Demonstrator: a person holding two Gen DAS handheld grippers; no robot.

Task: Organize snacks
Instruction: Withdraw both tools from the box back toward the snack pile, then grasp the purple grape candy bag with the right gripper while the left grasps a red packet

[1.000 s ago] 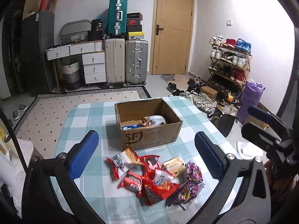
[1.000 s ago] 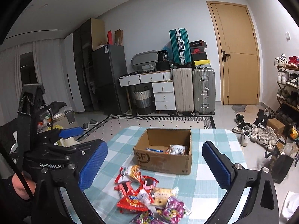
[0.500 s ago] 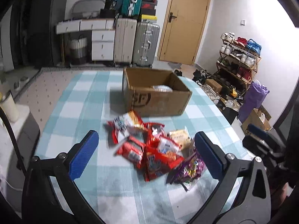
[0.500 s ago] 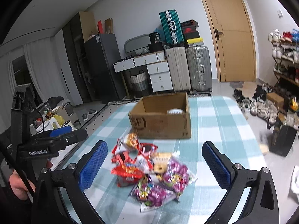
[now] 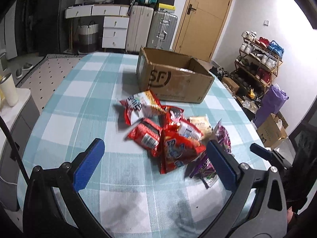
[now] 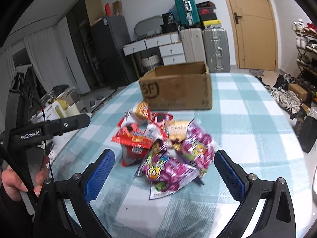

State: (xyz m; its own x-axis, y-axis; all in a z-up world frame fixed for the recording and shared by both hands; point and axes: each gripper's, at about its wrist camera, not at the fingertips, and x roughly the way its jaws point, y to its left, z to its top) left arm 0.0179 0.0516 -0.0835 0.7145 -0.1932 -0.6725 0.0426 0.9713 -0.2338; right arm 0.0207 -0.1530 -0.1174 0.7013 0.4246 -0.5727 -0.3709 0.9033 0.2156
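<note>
- the snack pile [image 5: 168, 132] lies in a loose heap near the middle of the bench [image 5: 79, 103], on its teal-and-white checked cloth, just in front of the cardboard box [image 5: 174, 79].
- red packets [image 5: 144, 134] make up the left and middle of the heap; purple packets [image 6: 178, 158] lie at its right and near edge, closest to the right gripper.
- the largest purple packet [image 6: 164, 170] lies flat with its long axis running roughly from the near left to the far right; the frames are blurred, so print and exact corners are hard to read.
- a red-and-white bag [image 5: 138, 105] at the far left of the heap lies tilted, its far end toward the box.
- the box stands upright and open-topped, its printed side facing the heap; from these low views its inside is hidden.
- bare cloth lies wide to the left of the heap and in front of it, and a narrower strip to the right, up to the bench's right edge.
- the left gripper [image 5: 156, 164] hovers over the near cloth, fingers [image 5: 89, 164] spread wide and holding nothing; the heap's near edge sits between them.
- the right gripper [image 6: 164, 174] hangs low before the purple packets, fingers [image 6: 229, 174] likewise spread and empty.
- a hand [image 6: 23, 176] grips the left tool's handle in the right wrist view.
</note>
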